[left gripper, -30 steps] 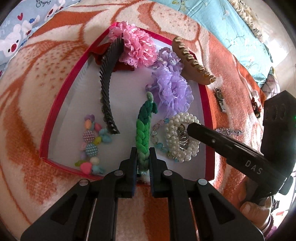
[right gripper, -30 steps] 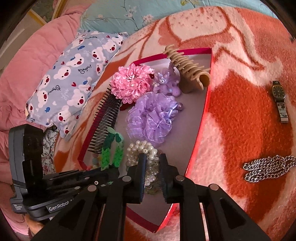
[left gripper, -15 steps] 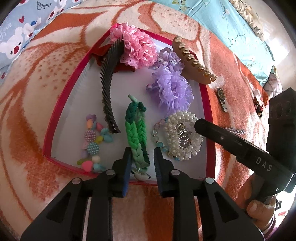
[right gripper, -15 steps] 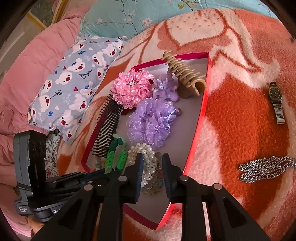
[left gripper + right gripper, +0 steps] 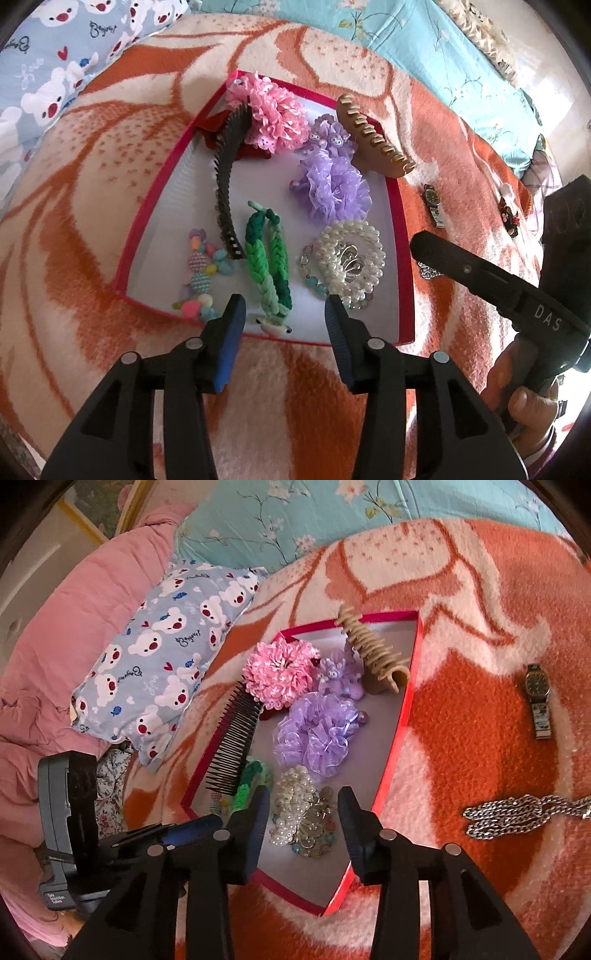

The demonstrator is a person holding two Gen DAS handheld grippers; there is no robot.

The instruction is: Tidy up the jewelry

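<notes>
A red-rimmed tray (image 5: 404, 266) (image 5: 400, 716) lies on the orange blanket. In it lie a green braided bracelet (image 5: 267, 254), a pearl bracelet (image 5: 351, 254) (image 5: 295, 794), a bead string (image 5: 199, 273), a black comb (image 5: 229, 184) (image 5: 236, 746), pink (image 5: 269, 110) and purple (image 5: 332, 188) scrunchies and a tan hair claw (image 5: 373, 140). My left gripper (image 5: 282, 314) is open and empty above the tray's near rim, over the green bracelet's end. My right gripper (image 5: 301, 808) is open and empty above the pearl bracelet.
A wristwatch (image 5: 537, 698) (image 5: 434, 206) and a silver chain (image 5: 517, 814) lie on the blanket to the right of the tray. A bear-print pillow (image 5: 162, 653) and a pink quilt (image 5: 55, 657) lie to the left. A small red item (image 5: 509, 216) lies far right.
My left gripper let go of the green bracelet, which now lies in the tray, and opened wide while pulling back. My right gripper opened and drew back from the pearl bracelet.
</notes>
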